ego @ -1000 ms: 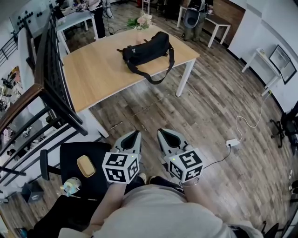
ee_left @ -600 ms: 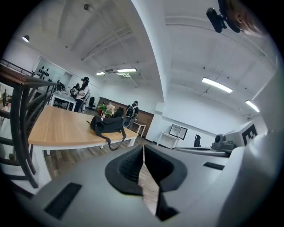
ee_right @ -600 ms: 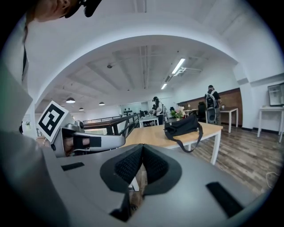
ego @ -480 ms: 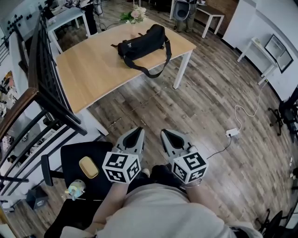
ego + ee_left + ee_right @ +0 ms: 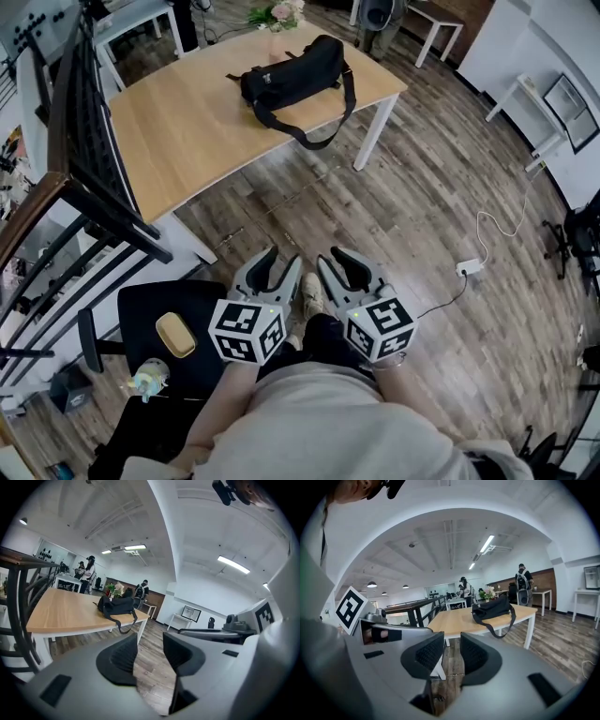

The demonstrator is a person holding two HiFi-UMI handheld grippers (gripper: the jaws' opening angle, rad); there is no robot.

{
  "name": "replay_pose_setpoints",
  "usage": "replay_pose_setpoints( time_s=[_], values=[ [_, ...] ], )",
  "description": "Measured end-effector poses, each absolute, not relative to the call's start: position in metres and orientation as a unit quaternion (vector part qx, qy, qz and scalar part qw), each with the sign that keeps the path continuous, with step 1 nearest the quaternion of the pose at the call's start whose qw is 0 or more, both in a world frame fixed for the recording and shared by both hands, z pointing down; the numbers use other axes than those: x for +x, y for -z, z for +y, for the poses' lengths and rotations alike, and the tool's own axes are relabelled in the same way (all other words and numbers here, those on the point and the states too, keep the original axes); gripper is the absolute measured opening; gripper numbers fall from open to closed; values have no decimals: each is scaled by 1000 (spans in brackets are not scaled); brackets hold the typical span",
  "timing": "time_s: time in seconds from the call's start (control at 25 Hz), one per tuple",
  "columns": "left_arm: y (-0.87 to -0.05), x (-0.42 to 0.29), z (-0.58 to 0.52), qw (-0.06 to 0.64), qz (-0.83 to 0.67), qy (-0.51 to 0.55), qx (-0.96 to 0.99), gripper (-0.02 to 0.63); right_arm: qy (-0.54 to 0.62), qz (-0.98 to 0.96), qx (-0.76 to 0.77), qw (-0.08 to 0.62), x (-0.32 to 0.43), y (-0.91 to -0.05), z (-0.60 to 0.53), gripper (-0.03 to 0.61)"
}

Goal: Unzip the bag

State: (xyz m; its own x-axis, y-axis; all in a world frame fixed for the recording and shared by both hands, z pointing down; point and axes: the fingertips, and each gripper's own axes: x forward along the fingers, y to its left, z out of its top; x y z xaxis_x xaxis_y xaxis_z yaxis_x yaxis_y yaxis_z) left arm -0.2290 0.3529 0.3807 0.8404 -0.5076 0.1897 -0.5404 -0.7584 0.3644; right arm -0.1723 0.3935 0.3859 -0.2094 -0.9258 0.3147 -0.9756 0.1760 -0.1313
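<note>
My left gripper (image 5: 277, 268) and right gripper (image 5: 344, 267) have just been opening, with nothing between the jaws (only floor). The bag (image 5: 294, 74) lies well off on the table (image 5: 178, 141); I should step close, then find the zip pull.

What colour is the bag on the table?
Black; the bag shows best in the head view.
</note>
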Motion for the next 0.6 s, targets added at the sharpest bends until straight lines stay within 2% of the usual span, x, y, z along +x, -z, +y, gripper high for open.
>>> replay_pose_setpoints(
  time_s=[0.6],
  values=[
    [-382, -132, 193, 205, -323, -55, 922, 166, -133, -807, 569, 89, -73, -376, 213, 112]
  ],
)
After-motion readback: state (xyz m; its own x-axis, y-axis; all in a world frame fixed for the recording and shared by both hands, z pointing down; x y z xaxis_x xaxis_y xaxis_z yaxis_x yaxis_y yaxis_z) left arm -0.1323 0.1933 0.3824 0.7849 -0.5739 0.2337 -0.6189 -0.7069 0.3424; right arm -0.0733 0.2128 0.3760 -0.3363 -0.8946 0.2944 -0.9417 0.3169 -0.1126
